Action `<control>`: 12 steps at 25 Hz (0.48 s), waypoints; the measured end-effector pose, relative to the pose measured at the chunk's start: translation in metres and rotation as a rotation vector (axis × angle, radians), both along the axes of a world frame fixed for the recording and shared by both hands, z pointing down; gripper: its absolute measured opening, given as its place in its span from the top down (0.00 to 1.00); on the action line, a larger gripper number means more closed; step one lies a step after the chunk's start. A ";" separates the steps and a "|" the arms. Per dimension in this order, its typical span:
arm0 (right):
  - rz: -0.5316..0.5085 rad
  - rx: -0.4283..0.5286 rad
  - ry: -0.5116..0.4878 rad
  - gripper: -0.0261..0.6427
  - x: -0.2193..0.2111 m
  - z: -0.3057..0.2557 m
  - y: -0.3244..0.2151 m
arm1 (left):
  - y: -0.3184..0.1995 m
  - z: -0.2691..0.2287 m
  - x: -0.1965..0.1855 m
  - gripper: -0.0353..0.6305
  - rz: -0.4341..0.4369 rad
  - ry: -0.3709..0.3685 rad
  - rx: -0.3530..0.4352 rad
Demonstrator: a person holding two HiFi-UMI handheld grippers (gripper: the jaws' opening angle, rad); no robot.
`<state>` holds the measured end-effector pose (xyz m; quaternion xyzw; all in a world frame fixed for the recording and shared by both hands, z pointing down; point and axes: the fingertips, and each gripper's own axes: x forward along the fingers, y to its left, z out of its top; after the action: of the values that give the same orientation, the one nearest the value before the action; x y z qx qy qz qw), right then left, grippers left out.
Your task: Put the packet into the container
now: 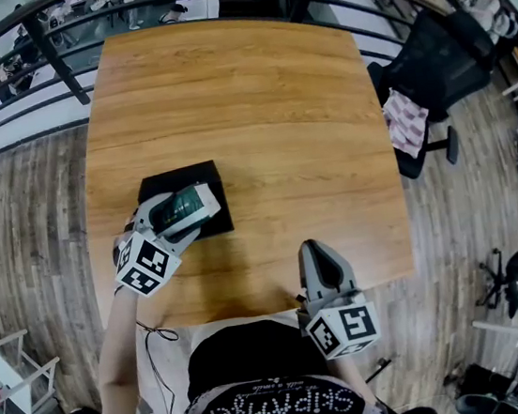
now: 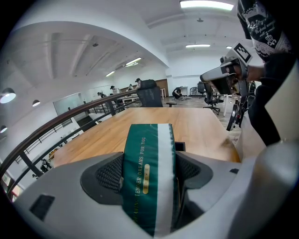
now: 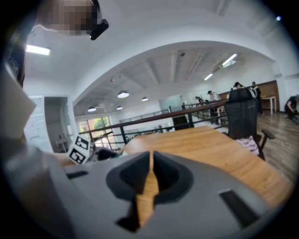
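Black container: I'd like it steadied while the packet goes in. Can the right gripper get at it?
Probably yes. Only bare table lies between the right gripper and the black container's right edge. The left gripper, holding the packet, hangs over its near half.

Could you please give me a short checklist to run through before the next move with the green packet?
1. Grip: the left claw is shut on the green packet, with a pad on each side. Ok.
2. Alignment: in the head view the packet overlaps the black container. Ok.
3. Height of the packet above the container. Cannot tell.
4. Room inside the container: the claw and packet hide most of it. Cannot tell.
5. Right claw out of the way: it is shut, holds nothing, and sits by the near edge of the wooden table, apart from the container. Ok.
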<state>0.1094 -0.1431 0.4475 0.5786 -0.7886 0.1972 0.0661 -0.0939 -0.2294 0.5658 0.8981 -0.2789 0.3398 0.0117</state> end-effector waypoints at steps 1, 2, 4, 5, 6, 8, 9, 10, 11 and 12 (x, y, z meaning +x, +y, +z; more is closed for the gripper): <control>0.000 0.000 0.000 0.90 0.000 0.000 0.000 | 0.000 0.001 0.000 0.41 0.004 -0.004 -0.001; 0.000 0.000 0.000 0.90 0.000 0.000 0.000 | 0.000 0.002 0.001 0.41 0.008 -0.008 -0.002; 0.000 -0.002 0.000 0.90 0.000 -0.001 -0.001 | 0.000 0.003 0.002 0.41 0.018 -0.019 -0.005; 0.000 -0.003 0.000 0.90 0.000 -0.001 -0.001 | 0.001 0.005 0.002 0.41 0.023 -0.025 -0.007; 0.001 -0.003 0.000 0.90 0.001 0.000 0.000 | 0.001 0.006 0.003 0.41 0.027 -0.030 -0.009; 0.002 -0.003 0.001 0.90 0.002 0.000 0.000 | 0.002 0.008 0.004 0.41 0.034 -0.037 -0.012; 0.002 -0.003 0.002 0.90 0.002 0.000 0.000 | 0.002 0.009 0.005 0.41 0.037 -0.040 -0.014; 0.002 -0.005 0.002 0.90 0.002 0.001 0.000 | 0.002 0.010 0.005 0.41 0.040 -0.043 -0.017; 0.001 -0.006 0.003 0.90 0.002 0.001 0.000 | 0.002 0.011 0.005 0.41 0.043 -0.045 -0.021; 0.001 -0.008 0.003 0.89 0.001 0.001 0.000 | 0.002 0.011 0.006 0.41 0.047 -0.048 -0.024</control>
<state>0.1108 -0.1434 0.4484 0.5790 -0.7875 0.1996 0.0694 -0.0883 -0.2275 0.5768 0.8958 -0.2537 0.3648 0.0077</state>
